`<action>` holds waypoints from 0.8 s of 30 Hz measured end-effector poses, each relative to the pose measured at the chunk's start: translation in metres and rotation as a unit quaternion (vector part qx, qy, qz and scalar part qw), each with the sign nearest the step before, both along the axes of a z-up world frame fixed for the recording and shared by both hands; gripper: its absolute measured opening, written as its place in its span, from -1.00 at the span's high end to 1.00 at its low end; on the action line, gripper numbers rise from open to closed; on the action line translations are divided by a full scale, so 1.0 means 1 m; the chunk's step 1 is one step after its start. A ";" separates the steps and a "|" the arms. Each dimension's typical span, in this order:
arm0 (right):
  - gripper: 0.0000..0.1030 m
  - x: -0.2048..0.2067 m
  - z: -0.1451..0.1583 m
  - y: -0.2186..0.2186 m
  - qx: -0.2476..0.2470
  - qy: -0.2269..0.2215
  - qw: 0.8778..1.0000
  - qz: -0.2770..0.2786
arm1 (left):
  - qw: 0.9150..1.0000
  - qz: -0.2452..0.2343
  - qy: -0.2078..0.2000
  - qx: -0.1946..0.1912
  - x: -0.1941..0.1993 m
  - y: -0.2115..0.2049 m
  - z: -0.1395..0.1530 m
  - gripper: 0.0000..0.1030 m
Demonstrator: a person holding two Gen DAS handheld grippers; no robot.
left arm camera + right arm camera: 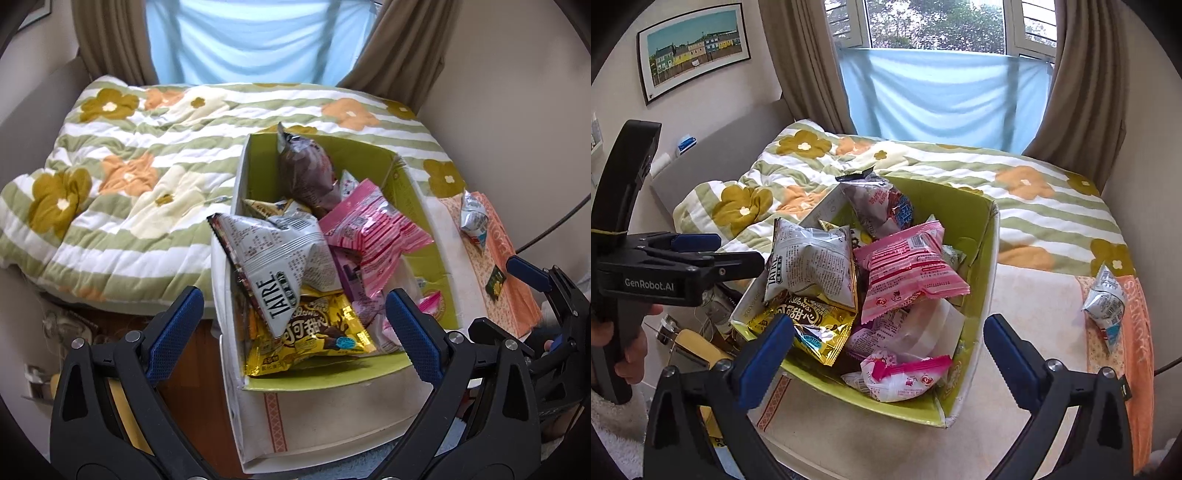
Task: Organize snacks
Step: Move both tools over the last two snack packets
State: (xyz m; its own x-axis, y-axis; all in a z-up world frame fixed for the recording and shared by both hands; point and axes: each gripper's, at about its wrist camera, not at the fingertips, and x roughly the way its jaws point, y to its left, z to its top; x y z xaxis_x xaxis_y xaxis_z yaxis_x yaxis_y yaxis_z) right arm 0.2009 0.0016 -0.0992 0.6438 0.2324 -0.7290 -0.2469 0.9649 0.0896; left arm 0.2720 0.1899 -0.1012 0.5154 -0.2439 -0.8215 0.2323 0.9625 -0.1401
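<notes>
Right gripper [888, 354] open, TATRE packet [812, 266]

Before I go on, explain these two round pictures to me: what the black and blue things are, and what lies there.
Each picture comes from a camera on hand-held tongs, looking along their blue-padded fingers. A person holds one pair per hand. The left tongs and the right tongs both stand open and hold nothing. Below them a green-lined cardboard box is full of snack packets: a grey one, a pink one, a gold one. One small silver packet lies outside, on a flat orange box. Behind is a flowered quilt.
</notes>
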 end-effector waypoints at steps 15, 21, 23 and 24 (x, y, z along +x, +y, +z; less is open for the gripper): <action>-0.98 -0.050 0.010 -0.084 -0.002 -0.022 0.981 -0.190 | 0.989 -0.138 -0.045 0.009 -0.003 -0.089 0.025 -0.91; -0.98 -0.065 0.006 -0.142 0.004 -0.019 0.959 -0.282 | 0.981 -0.187 -0.043 -0.002 0.020 -0.154 0.032 -0.91; -0.98 -0.068 0.005 -0.164 0.012 -0.018 0.951 -0.308 | 0.977 -0.208 -0.038 -0.006 0.028 -0.181 0.031 -0.91; -0.98 -0.069 0.004 -0.175 0.016 -0.017 0.947 -0.321 | 0.975 -0.220 -0.034 -0.007 0.032 -0.197 0.030 -0.91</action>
